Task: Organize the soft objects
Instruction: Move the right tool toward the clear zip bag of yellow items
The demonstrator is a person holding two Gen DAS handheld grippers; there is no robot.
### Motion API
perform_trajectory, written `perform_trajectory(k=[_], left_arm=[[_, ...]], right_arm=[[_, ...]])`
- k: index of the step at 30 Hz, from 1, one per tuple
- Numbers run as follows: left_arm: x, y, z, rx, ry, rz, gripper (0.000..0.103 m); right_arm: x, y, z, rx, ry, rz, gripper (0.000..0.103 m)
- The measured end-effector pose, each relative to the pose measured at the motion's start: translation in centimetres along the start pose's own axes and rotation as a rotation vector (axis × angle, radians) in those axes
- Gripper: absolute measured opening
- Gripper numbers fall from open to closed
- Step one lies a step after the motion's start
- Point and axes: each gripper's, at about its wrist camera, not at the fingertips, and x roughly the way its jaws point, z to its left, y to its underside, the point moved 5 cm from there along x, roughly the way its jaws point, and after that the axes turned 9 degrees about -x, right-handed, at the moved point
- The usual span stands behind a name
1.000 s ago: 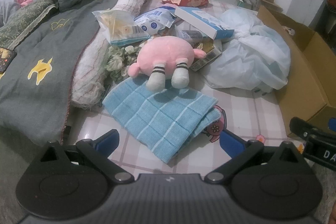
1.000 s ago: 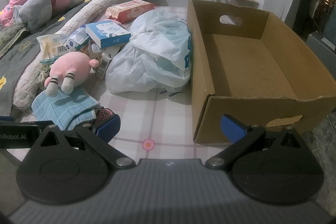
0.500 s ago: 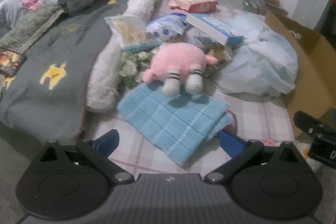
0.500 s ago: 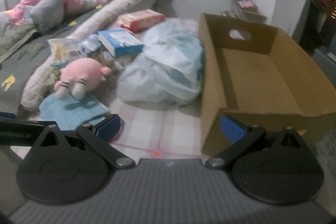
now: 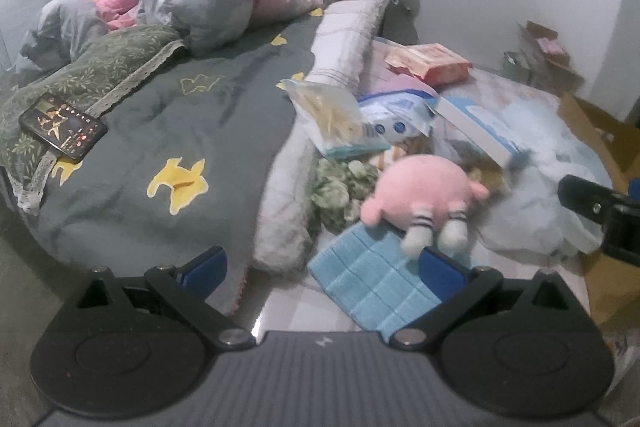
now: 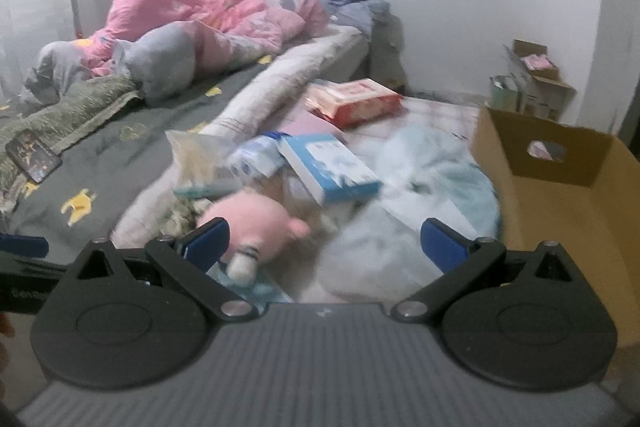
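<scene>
Left gripper (image 5: 323,265) and right gripper (image 6: 324,241) (both spread, empty); only the right view shows the cardboard box's (image 6: 568,195) inside.

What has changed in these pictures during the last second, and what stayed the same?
Both cameras tilted up and swung left, so the bed now fills more of each view. The left gripper and right gripper stayed open; neither took hold of anything. The pink plush toy still lies partly on the blue cloth, and the cardboard box still appears empty. The objects themselves did not move.

The plush toy (image 5: 420,193) lies on the towel (image 5: 372,283); cardboard box (image 6: 560,187) stands right of them.
</scene>
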Motion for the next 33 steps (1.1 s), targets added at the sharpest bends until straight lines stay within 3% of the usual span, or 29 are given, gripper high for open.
perform_trajectory(k=[10,19,33], left_arm=[[1.9,-2.1,0.2,-0.032,0.074,-0.054,0.102],[3.6,-4.6,0.5,-0.025,0.087,-0.100,0.102],[7.1,-7.6,1.5,-0.008,0.113,-0.059,0.091]], right_arm=[[2.3,-2.2,1.0,-0.084,-0.027,-0.068,0.102],[5.1,-3.7,-0.1,-0.002,-0.105,-0.061,0.102],[10.5,-5.1,0.3,0.074,-0.191,-0.023,0.102]])
